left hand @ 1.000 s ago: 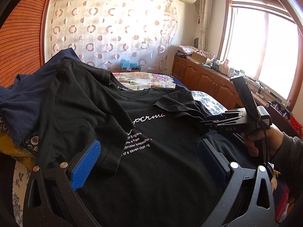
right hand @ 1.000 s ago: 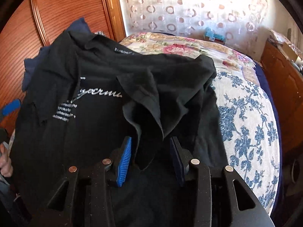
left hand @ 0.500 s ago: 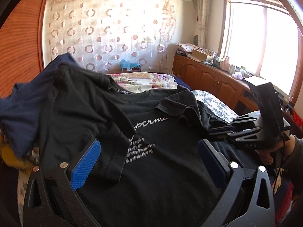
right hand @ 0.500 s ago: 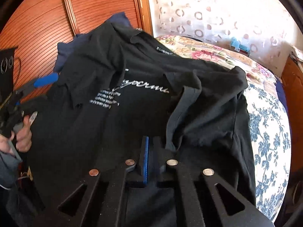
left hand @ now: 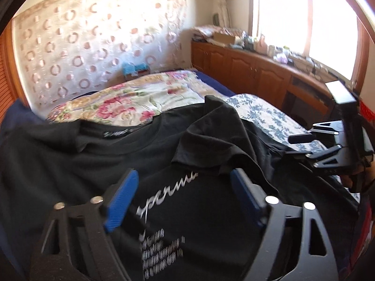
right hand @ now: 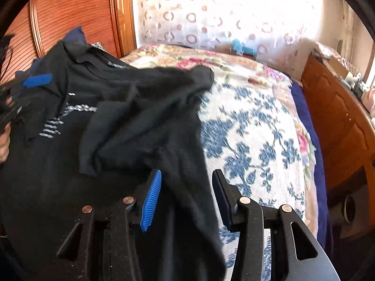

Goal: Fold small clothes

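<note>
A black T-shirt [left hand: 199, 215] with white lettering lies spread on the bed; it also shows in the right wrist view [right hand: 121, 131]. Its right sleeve [left hand: 211, 140] is folded in over the chest. My left gripper [left hand: 185, 199] is open and hovers over the printed chest, holding nothing. My right gripper [right hand: 185, 194] is open over the shirt's right side edge, with cloth lying between its fingers but not pinched. The right gripper also shows in the left wrist view [left hand: 302, 145], at the shirt's right edge.
The bed has a floral cover [right hand: 253, 126] to the right of the shirt. A dark blue garment [left hand: 14, 117] lies at the far left. Wooden cabinets [left hand: 246, 68] run along the window wall. A wooden wardrobe [right hand: 70, 18] stands left.
My right gripper, shut on the shirt's edge half a second ago, has opened and let the cloth go. My left gripper narrowed a little and swung right over the lettering.
</note>
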`<state>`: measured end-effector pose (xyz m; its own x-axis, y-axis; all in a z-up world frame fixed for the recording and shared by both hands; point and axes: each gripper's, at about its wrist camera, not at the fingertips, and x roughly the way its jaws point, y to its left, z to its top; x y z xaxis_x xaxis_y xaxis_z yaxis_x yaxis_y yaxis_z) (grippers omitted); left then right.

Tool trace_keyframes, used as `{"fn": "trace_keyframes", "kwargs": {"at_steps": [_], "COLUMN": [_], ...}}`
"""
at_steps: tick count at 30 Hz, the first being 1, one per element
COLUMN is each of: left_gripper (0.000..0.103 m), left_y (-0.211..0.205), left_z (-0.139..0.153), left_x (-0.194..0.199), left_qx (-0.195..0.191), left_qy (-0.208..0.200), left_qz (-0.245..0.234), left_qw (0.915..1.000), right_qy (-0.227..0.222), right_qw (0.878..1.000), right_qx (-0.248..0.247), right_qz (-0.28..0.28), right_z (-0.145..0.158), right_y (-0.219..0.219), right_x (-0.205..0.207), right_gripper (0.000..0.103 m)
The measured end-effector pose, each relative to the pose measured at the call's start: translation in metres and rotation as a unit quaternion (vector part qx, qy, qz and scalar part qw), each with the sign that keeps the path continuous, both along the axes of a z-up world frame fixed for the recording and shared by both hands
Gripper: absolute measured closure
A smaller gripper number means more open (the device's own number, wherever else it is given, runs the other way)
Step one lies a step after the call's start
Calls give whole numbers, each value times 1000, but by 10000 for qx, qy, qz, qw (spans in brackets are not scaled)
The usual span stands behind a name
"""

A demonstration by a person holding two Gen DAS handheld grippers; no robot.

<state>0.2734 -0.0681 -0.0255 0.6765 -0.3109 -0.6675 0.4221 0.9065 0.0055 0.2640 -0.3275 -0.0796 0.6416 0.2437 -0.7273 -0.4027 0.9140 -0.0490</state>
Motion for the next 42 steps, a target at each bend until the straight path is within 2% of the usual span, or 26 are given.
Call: {"fn": "trace_keyframes", "kwargs": {"at_steps": [6,10,15,18,20,22,25,29,35,37,39,40,41,42], "left_gripper": [34,43,56,73,97,99,100,100,99,99,80,65,55,50], "left_y": [-25,-31,-29,-29,-32,-31,-15,15,41,46,52,56,60,66], "left_z": [-13,-28,-39,-39,-37,-30,-5,17,5,6,8,10,13,16], "left_x": [50,73,82,81,79,72,53,35,37,32,27,24,21,17], "left_qx": [311,507,391,248,218,169,-53,-238,-24,-132,-124,-101,-100,-71], "left_qy": [270,520,753,831,877,804,433,291,452,458,447,405,335,265], "left_qz": [-251,-244,-299,-430,-536,-570,-418,-205,181,90,134,178,216,279], "left_qw": [9988,9971,9959,9953,9945,9950,9982,9991,9988,9988,9988,9990,9992,9992], "right_qy": [125,-10,-67,-61,-60,-68,-64,-64,-57,-56,-58,-56,-53,-52], "right_qw": [9998,9998,9998,9998,9998,9998,9998,9998,9998,9998,9998,9998,9998,9998], "right_qx": [149,137,172,183,187,177,189,181,159,162,149,147,147,142], "right_qz": [58,114,100,100,97,93,98,99,103,104,107,111,114,118], "right_z": [-4,-6,-8,-8,-8,-9,-8,-7,-7,-7,-7,-7,-7,-7], "right_y": [-2,-7,-8,-9,-9,-9,-10,-10,-11,-11,-10,-10,-9,-9], "right_x": [7,7,4,3,3,2,2,2,2,2,2,2,2,3], "right_gripper": [56,56,55,55,55,55,55,55,55,54,54,54,54,53]}}
